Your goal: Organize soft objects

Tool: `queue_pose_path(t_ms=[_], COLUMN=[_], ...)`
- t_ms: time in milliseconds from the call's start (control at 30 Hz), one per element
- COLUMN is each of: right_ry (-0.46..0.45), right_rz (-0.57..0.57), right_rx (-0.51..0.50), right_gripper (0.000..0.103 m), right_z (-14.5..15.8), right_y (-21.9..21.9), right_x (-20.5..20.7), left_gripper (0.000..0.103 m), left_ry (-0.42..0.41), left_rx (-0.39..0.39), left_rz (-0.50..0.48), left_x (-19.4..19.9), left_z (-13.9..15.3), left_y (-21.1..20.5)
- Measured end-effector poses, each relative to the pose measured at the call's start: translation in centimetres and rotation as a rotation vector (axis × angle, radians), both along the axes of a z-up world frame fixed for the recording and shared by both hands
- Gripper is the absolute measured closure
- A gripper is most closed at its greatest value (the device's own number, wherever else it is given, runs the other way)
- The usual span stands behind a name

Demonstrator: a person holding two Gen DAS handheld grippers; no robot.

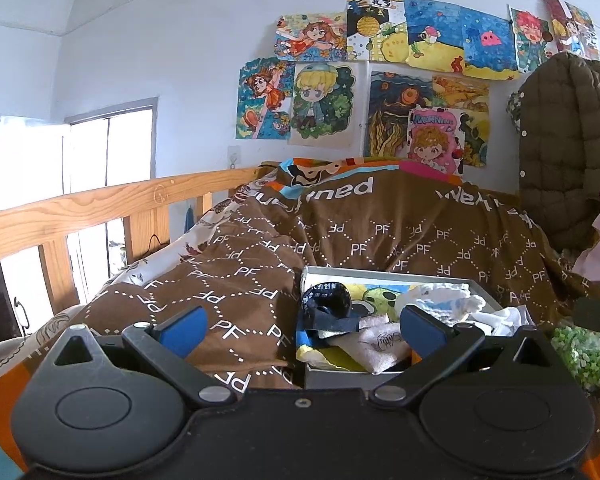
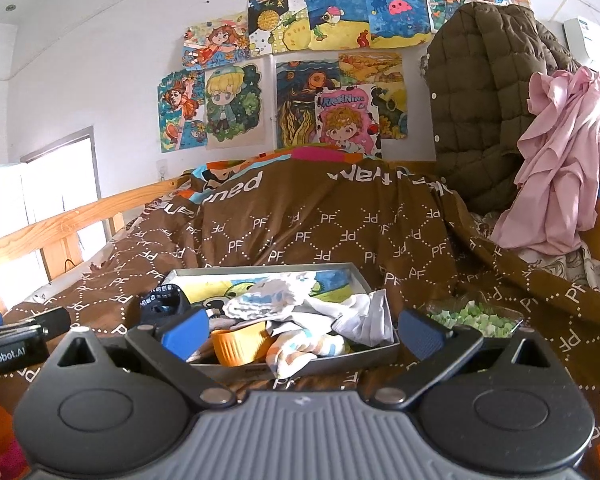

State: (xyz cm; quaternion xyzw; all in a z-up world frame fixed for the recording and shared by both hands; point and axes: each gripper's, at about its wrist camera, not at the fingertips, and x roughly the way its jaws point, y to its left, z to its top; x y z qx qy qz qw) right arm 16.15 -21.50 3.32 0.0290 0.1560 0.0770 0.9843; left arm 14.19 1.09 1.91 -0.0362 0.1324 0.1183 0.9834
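A shallow grey box (image 2: 380, 354) with a cartoon-printed inner base sits on the brown "PF"-patterned quilt (image 2: 300, 236) that covers the bed, near the quilt's front edge. The box holds a loose heap of soft items: a rolled black sock with white lettering (image 1: 327, 299) at the left end, a white-and-light-blue knitted sock (image 2: 268, 300) on top near the centre, a white cloth (image 2: 364, 320) draped toward the right wall, an orange ribbed sock (image 2: 236, 344) at the front, and a pale sock with pastel patches (image 2: 304, 354) hanging over the front rim. A clear container of green pieces (image 2: 476, 316) lies on the quilt just beside the box's right end. The left gripper (image 1: 302, 330) is released, its blue pads spread and empty, hovering at the box's front left corner. The right gripper (image 2: 304, 334) is likewise released and empty, positioned at the front rim.
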Motion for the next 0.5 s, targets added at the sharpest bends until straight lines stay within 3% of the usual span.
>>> queue_pose_path(t_ms=[500], right_ry=[0.006], right_rz=[0.006], right_rx=[-0.003], right_gripper=[0.0], right_z=[-0.1], right_y=[0.2], right_x=[-2.5], left_gripper=[0.001], left_ry=[0.016], left_rx=[-0.038], left_rz=[0.011], left_x=[-2.2], left_z=[-0.2], left_y=[0.1])
